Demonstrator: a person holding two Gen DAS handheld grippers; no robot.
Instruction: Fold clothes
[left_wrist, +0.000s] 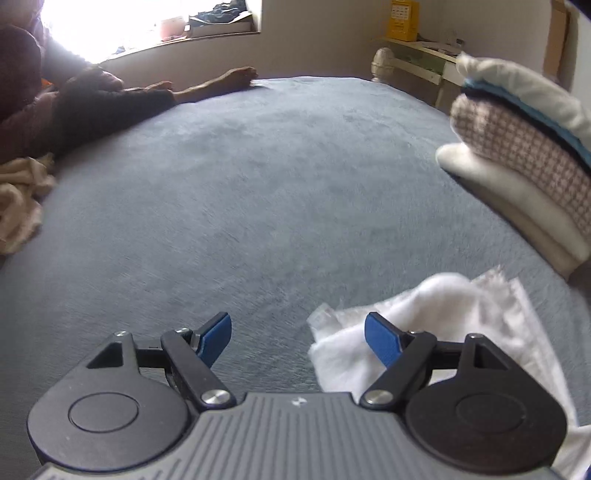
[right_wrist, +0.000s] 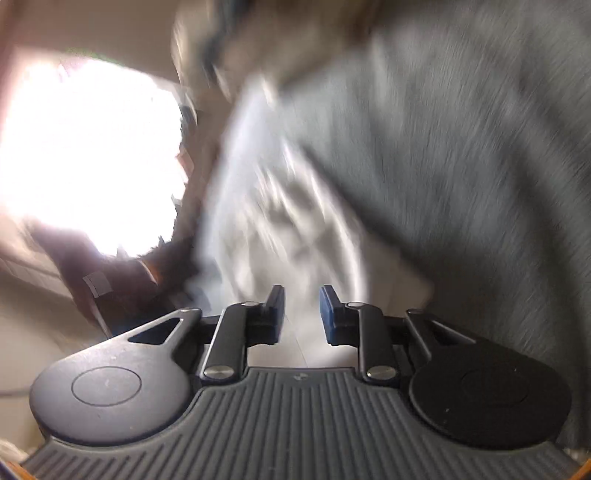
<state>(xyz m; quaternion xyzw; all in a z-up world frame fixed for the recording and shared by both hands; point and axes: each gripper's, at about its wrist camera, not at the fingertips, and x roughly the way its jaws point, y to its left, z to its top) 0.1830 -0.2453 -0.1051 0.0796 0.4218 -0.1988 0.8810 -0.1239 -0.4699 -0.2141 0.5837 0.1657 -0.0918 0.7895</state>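
Several garments already sit in a folded stack (left_wrist: 524, 162) at the bed's (left_wrist: 258, 177) right side; a crumpled white cloth (left_wrist: 443, 317) lies unfolded just beside the left claw (left_wrist: 297, 336), whose jaws stand wide and empty. The right claw (right_wrist: 302, 314) is narrowly parted, gripping nothing visible, though heavy blur hides whether the pale fabric beyond is touched; a beige heap (left_wrist: 18, 206) is cut off at left.

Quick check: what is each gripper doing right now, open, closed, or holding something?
Left gripper: open wide, empty, beside the crumpled white cloth.
Right gripper: jaws slightly apart, nothing pinched; blurred white cloth lies ahead.
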